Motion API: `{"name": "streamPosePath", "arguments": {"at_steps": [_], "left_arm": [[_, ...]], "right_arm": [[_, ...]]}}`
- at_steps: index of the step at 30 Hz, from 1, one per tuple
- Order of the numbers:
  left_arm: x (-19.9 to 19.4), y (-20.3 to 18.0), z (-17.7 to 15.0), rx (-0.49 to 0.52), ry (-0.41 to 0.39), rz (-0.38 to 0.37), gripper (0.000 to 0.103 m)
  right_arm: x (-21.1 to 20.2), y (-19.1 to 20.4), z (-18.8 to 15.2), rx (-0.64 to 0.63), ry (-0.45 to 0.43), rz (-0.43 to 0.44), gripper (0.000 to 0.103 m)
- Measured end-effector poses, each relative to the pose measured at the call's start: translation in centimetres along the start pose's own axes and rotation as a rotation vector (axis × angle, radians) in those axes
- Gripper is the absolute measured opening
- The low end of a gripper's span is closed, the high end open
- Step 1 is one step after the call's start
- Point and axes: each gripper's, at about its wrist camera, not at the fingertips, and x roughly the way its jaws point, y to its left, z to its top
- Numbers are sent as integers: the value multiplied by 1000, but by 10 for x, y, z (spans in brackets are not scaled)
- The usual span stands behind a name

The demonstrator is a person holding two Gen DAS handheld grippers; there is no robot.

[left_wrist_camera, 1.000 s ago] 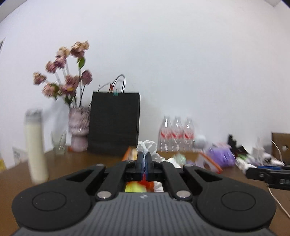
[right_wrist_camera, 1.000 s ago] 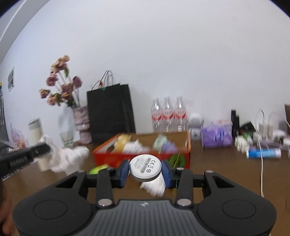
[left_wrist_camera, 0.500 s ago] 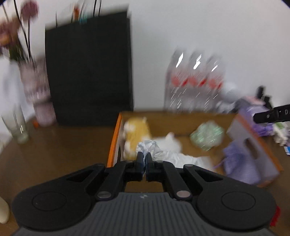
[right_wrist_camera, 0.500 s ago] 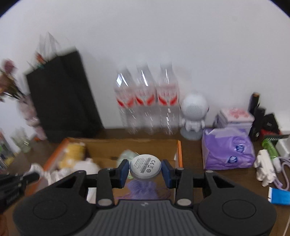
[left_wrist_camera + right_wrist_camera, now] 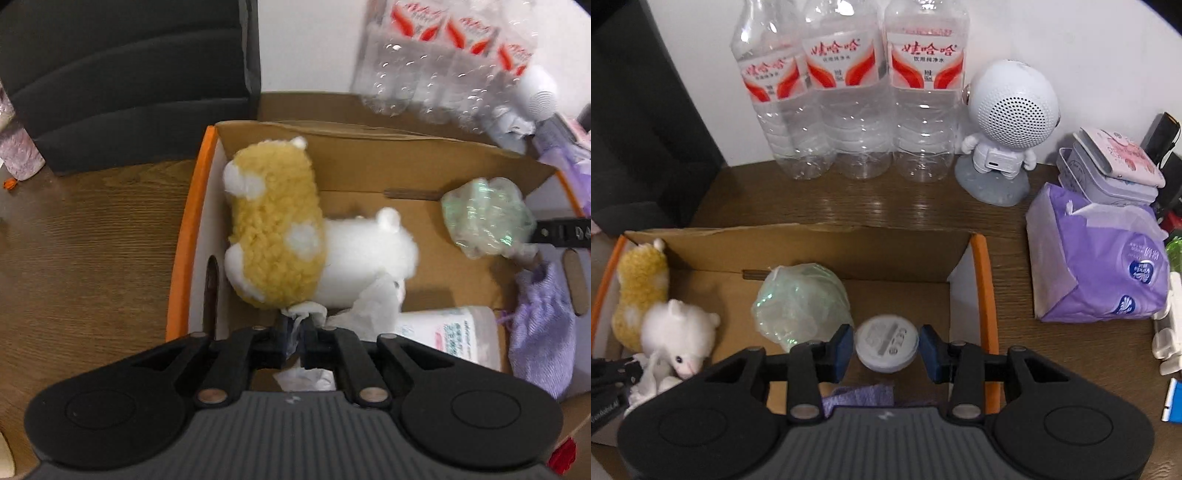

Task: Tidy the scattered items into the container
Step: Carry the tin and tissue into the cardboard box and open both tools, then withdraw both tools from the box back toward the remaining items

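An orange-rimmed cardboard box [image 5: 184, 236] [image 5: 984, 280] holds a yellow plush [image 5: 277, 229], a white plush [image 5: 362, 251], a greenish plastic wad [image 5: 487, 218], a purple pouch [image 5: 543, 332] and a white pack [image 5: 450, 332]. My left gripper [image 5: 297, 328] points down into the box beside the plushes. Its jaws are opening, with a crumpled white tissue [image 5: 373, 306] still caught between the fingertips. Over the box's right half, my right gripper [image 5: 884, 349] has a round white disc [image 5: 886, 343] between its blue pads. The disc is blurred and turned, with a thin gap on each side.
Three empty water bottles [image 5: 849, 92] and a white robot-shaped speaker [image 5: 1008, 110] stand behind the box. A purple tissue pack [image 5: 1100, 266] and a tin [image 5: 1115, 166] lie to its right. A black paper bag [image 5: 129, 74] and a vase [image 5: 18, 147] stand at the back left.
Both grippers swung forward and tipped down over the box. The left jaws parted slightly around the tissue. The disc turned and came off the right pads.
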Motion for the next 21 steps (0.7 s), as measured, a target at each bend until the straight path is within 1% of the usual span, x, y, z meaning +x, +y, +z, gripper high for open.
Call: {"name": "streamPosePath", "arguments": {"at_steps": [1, 2, 3, 4, 5, 6, 7, 8, 9, 11, 12, 14, 17, 21], "left_arm": [[-1, 1, 3, -4, 10, -1, 15], [-3, 1, 4, -7, 17, -12, 24], [-7, 2, 5, -12, 23, -30, 31], [-12, 3, 6, -13, 28, -32, 53], [-18, 2, 8, -11, 24, -9, 80], [-25, 0, 9, -4, 10, 3, 84], [-33, -2, 10, 8, -9, 3, 95], [-44, -3, 10, 22, -29, 11, 103], [-57, -5, 8, 30, -47, 18, 103], [-79, -4, 7, 22, -40, -2, 103], [-89, -2, 5, 11, -25, -10, 103], [-109, -3, 2, 1, -14, -1, 103], [-145, -8, -8, 20, -38, 4, 103], [-191, -20, -25, 58, -78, 2, 103]], "right_arm": [[0, 3, 1, -8, 13, -7, 44], [-1, 5, 2, -14, 22, -7, 51], [-2, 6, 1, -18, 27, -3, 54], [-5, 6, 1, -19, 28, -2, 55], [-9, 7, 1, -19, 30, -2, 55], [-15, 7, 0, -16, 34, -2, 55], [-21, 7, -1, -11, 39, -1, 57], [-28, 7, -1, -6, 45, -1, 63], [-37, 7, -1, -1, 48, 0, 66], [-55, 5, -4, 4, 42, 11, 87], [-65, 5, -6, 4, 42, 14, 89], [-85, 3, -11, 12, 52, 19, 89], [-116, 2, -19, 38, 70, 30, 89], [-168, 13, -30, 11, 27, 44, 89]]}}
